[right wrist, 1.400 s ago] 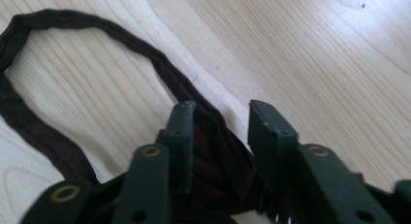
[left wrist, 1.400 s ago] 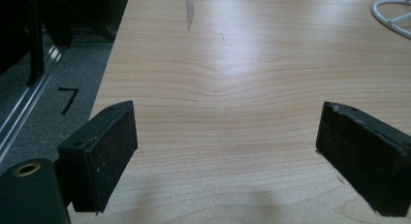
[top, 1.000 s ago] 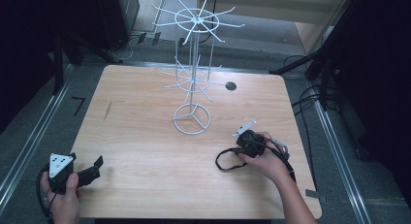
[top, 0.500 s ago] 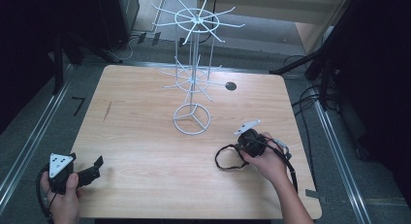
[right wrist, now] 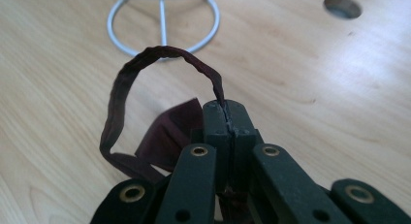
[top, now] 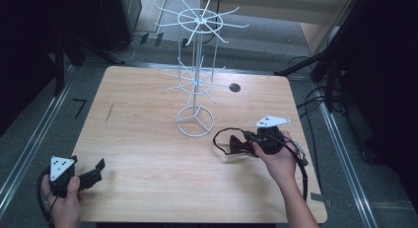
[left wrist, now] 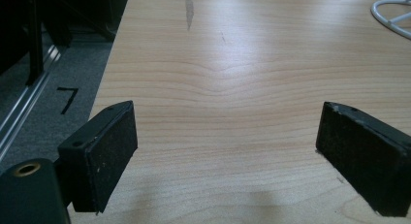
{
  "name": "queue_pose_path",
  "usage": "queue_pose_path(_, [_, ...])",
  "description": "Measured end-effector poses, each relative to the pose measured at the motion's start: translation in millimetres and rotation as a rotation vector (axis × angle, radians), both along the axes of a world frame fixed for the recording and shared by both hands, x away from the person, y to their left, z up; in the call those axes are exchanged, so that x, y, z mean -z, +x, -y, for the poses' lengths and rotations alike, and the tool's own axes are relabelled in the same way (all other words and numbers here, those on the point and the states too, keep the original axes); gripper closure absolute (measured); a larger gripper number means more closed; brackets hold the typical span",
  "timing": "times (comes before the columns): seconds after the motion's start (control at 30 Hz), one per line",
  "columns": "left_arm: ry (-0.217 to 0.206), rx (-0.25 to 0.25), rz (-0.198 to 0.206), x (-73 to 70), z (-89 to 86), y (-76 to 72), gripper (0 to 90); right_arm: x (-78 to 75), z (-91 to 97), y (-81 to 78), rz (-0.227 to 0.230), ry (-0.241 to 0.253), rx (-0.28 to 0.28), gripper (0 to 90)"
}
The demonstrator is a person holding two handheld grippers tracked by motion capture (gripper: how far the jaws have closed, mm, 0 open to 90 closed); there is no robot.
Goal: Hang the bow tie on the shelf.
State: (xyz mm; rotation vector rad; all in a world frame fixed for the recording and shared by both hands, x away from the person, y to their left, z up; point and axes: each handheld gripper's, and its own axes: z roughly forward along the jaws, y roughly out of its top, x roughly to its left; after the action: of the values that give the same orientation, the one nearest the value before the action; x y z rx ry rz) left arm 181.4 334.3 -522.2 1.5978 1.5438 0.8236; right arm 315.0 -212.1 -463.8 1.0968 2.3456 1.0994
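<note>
Pinching the dark red strap (right wrist: 145,83) tight, the right gripper (right wrist: 228,118) is lifting its loop just off the desk (top: 148,139), near the white wire rack (top: 197,90). The left gripper (left wrist: 228,151) is waiting wide open. Next job, I think: hanging the loop on a rack arm.

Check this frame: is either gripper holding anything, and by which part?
The right gripper is shut on the dark red strap, pinching one end of its loop. The left gripper is open, holding nothing.
</note>
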Motion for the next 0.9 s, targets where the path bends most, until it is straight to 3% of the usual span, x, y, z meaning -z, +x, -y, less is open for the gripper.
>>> queue_pose_path(0.33, [-0.001,-0.001,0.003,0.1,-0.1,0.1,8.4,-16.8,0.7,-6.0,0.112,0.102,0.054,90.0])
queue_pose_path(0.57, [0.000,0.000,0.002,0.0,-0.1,0.0,8.3,-25.0,0.2,-8.6,0.148,0.159,0.072,90.0])
queue_pose_path(0.9, [0.000,0.000,0.001,0.0,0.0,0.0,8.4,-34.5,-1.0,-9.8,0.187,0.186,0.084,90.0])
